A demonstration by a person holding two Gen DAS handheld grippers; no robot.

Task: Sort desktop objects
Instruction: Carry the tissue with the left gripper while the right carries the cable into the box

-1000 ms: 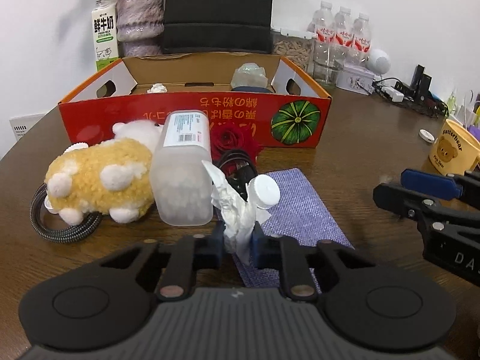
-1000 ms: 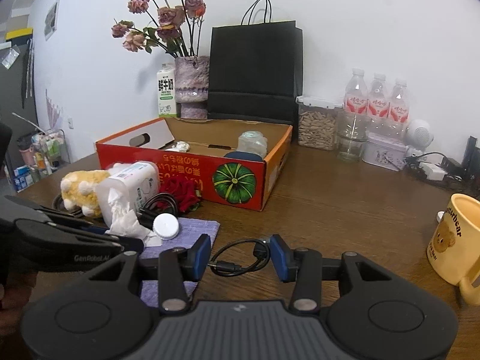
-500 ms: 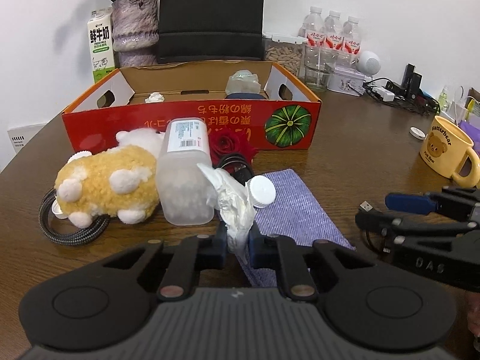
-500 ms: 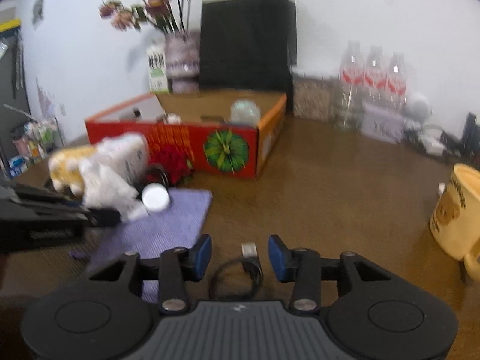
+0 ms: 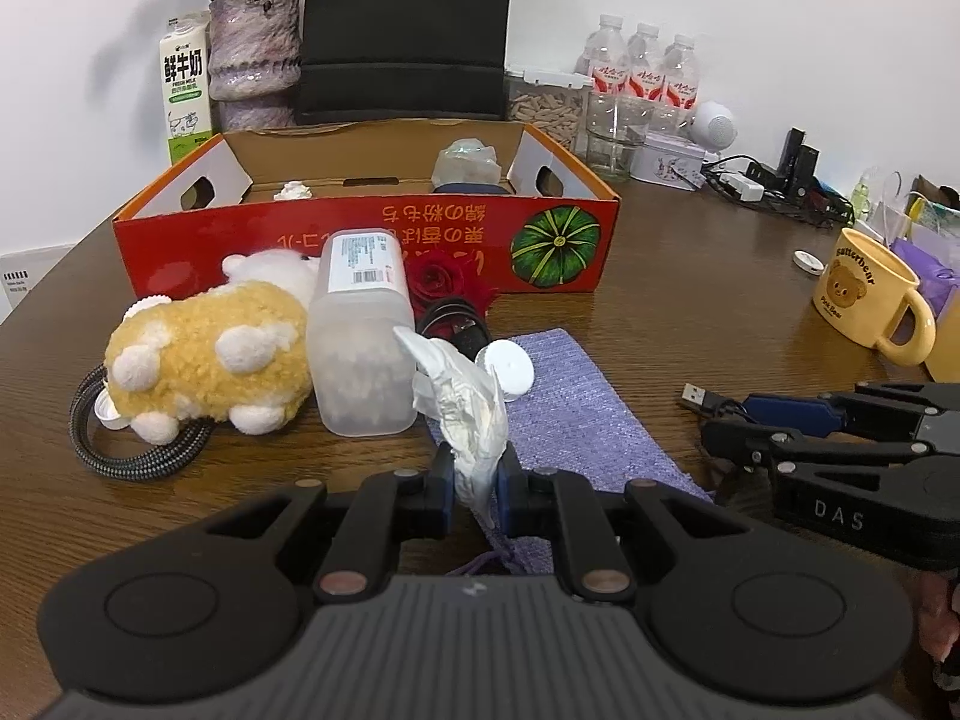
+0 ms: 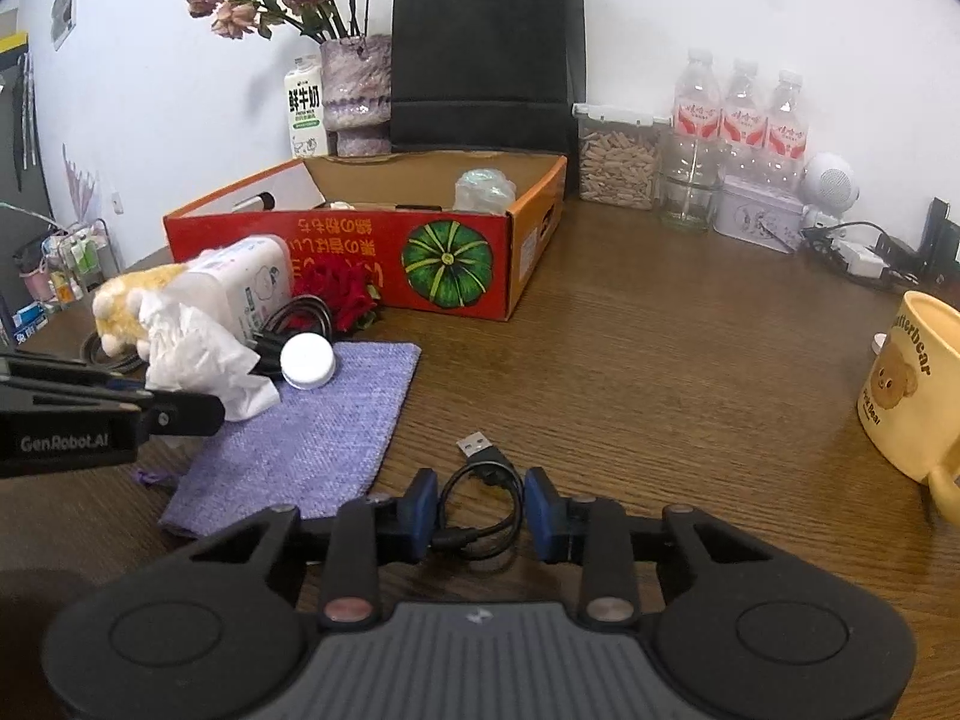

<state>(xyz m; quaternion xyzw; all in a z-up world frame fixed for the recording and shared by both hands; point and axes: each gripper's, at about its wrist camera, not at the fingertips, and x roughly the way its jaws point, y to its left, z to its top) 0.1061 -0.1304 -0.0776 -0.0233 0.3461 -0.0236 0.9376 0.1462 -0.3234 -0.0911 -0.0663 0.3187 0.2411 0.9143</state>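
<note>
Left gripper (image 5: 474,495) clenched on crumpled white tissue (image 5: 465,405), over purple woven cloth (image 5: 576,414). Right gripper (image 6: 477,507) jaws apart around looped black cable (image 6: 480,516), contact unclear. Only left view shows fluffy toy (image 5: 204,369) whole, 10 o'clock of tissue; box (image 5: 372,240) at 12.

Left gripper (image 5: 474,489): jaws pinched on crumpled white tissue (image 5: 465,402), held over purple cloth (image 5: 570,414) on worktop (image 5: 690,312). Plush toy (image 5: 204,366), frosted container (image 5: 363,348) and white cap (image 5: 509,367) beyond. Right gripper (image 5: 729,420) at right, around a USB cable (image 5: 699,397).
</note>
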